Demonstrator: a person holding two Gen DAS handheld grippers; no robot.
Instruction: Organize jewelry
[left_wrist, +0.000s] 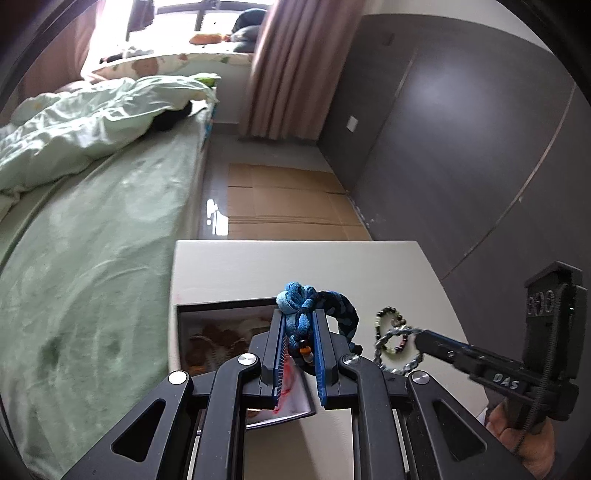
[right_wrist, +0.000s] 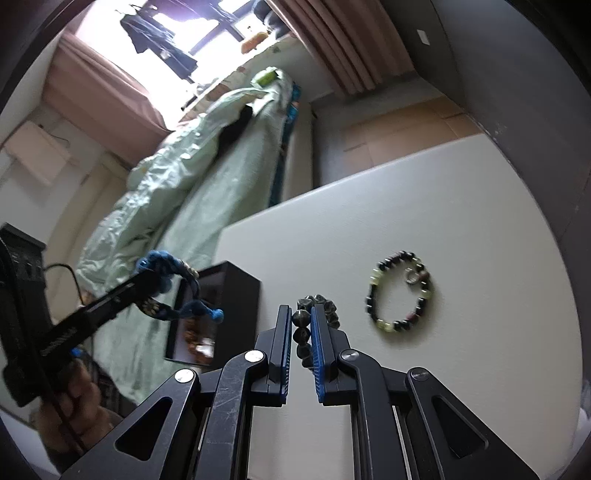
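Note:
My left gripper (left_wrist: 299, 314) is shut on a blue braided bracelet (left_wrist: 295, 295), held above the open black jewelry box (left_wrist: 221, 305) at the left edge of the white table (left_wrist: 295, 262). My right gripper (right_wrist: 300, 308) is shut on a dark metal chain (right_wrist: 301, 334), lifted a little over the table (right_wrist: 443, 203). A bracelet of black and green beads (right_wrist: 384, 325) lies flat on the table to the right of it. In the right wrist view the left gripper (right_wrist: 147, 275) carries the blue bracelet (right_wrist: 162, 262) beside the box (right_wrist: 236, 295). In the left wrist view the right gripper (left_wrist: 419, 334) dangles the chain (left_wrist: 402, 367) in front of the beaded bracelet (left_wrist: 388, 310).
A bed with a green sheet (left_wrist: 92, 277) runs along the table's left side. Flattened cardboard (left_wrist: 280, 199) covers the floor beyond the table. A grey wall (left_wrist: 461, 166) stands to the right. A printed leaflet (left_wrist: 288, 406) lies under my left gripper. A hand (left_wrist: 517, 435) holds the right gripper.

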